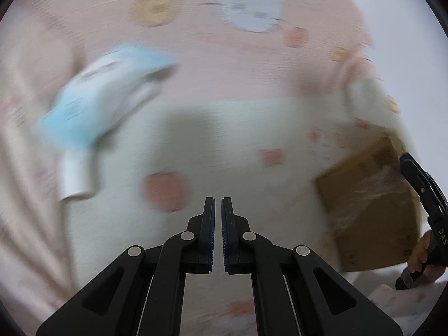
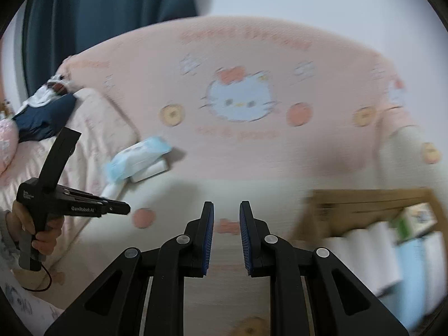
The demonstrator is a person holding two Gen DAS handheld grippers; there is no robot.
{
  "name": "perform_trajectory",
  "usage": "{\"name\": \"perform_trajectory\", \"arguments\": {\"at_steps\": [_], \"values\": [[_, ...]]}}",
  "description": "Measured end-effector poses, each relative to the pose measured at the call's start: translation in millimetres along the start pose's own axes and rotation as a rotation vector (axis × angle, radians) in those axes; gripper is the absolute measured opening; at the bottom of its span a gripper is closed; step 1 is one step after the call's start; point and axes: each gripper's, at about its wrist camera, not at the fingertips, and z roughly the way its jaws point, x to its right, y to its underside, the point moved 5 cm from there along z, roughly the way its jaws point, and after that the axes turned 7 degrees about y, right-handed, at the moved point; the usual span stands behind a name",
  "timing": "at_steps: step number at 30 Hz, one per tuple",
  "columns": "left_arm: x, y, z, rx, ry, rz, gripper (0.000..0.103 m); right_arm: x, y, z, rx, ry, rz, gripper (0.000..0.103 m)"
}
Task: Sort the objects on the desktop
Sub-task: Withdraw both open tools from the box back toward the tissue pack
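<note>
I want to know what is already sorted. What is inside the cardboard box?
Inside the cardboard box, white rolls stand side by side, with a green-and-white pack and something light blue among them. The image is blurred, and whatever lies beneath them is covered.

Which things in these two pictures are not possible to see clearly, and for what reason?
- Blue packet, left wrist view: its print is smeared by motion blur.
- Cardboard box, left wrist view: its inside is not visible; the right tool covers its corner.
- White rolls in the box, right wrist view: blurred and cut off by the lens edge, so their count is unclear.
- Pink lettering on the cover: blurred, unreadable.
</note>
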Motion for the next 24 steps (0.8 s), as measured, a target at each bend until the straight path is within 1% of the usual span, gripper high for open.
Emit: {"name": "perform_trajectory", "arguments": {"at_steps": [1, 2, 3, 5, 7, 10, 13, 15, 16, 17, 18, 19, 20, 22, 23, 24], "values": [[-13.6, 1.8, -2.7, 0.003, -0.019, -0.028, 0.005, -7.5, 0.7, 11.1, -0.013, -0.042, -0.004, 0.015], [-32.9, 4.1, -6.8, 0.003, -0.039, -0.082, 0.005, -14.7, 0.6, 19.4, -0.027, -0.082, -0.012, 0.015], [-43.3, 4.6, -8.7, 0.006, -0.044, -0.114, 0.005, -24.8, 1.5, 31.2, -0.044, -0.12, -0.029, 0.015], [-65.6, 5.3, -12.9, 0.02, -0.056, -0.179, 0.005, -36.8, 3.2, 46.7, -0.071, -0.142, -0.051, 0.015], [-81.1, 6.0, -16.8, 0.032, -0.057, -0.223, 0.005, -52.6, 2.7, 59.5, -0.076, -0.177, -0.094, 0.015], [-98.3, 4.8, -19.4, 0.049, -0.093, -0.255, 0.005, -72.9, -3.4, 71.4, -0.035, -0.172, -0.162, 0.015], [-111.6, 0.5, -22.6, 0.078, -0.104, -0.294, 0.005, -87.1, -14.6, 80.4, 0.041, -0.205, -0.162, 0.015], [-121.3, -3.1, -26.1, 0.102, -0.11, -0.33, 0.011, -94.9, -22.2, 92.7, 0.061, -0.236, -0.133, 0.015], [-124.7, -5.3, -27.6, 0.112, -0.113, -0.342, 0.025, -99.5, -25.1, 101.3, 0.063, -0.256, -0.115, 0.015], [-130.2, -8.5, -28.0, 0.124, -0.119, -0.352, 0.043, -104.4, -27.8, 107.9, 0.063, -0.28, -0.106, 0.015], [-137.2, -12.6, -26.8, 0.135, -0.127, -0.36, 0.051, -109.1, -28.2, 116.7, 0.054, -0.305, -0.089, 0.015], [-143.9, -15.8, -24.3, 0.136, -0.14, -0.375, 0.054, -113.3, -27.1, 125.7, 0.035, -0.323, -0.068, 0.015], [-152.6, -18.8, -19.5, 0.13, -0.136, -0.403, 0.054, -117.0, -24.8, 133.3, 0.005, -0.335, -0.051, 0.016], [-160.3, -20.0, -12.1, 0.119, -0.124, -0.433, 0.054, -125.0, -14.6, 145.1, -0.051, -0.371, -0.015, 0.021], [-162.0, -20.7, -7.3, 0.114, -0.121, -0.441, 0.054, -128.6, -7.4, 149.0, -0.07, -0.394, 0.002, 0.028], [-162.4, -20.5, -3.8, 0.11, -0.13, -0.447, 0.054, -130.5, -1.9, 150.7, -0.082, -0.403, 0.017, 0.042]]}}
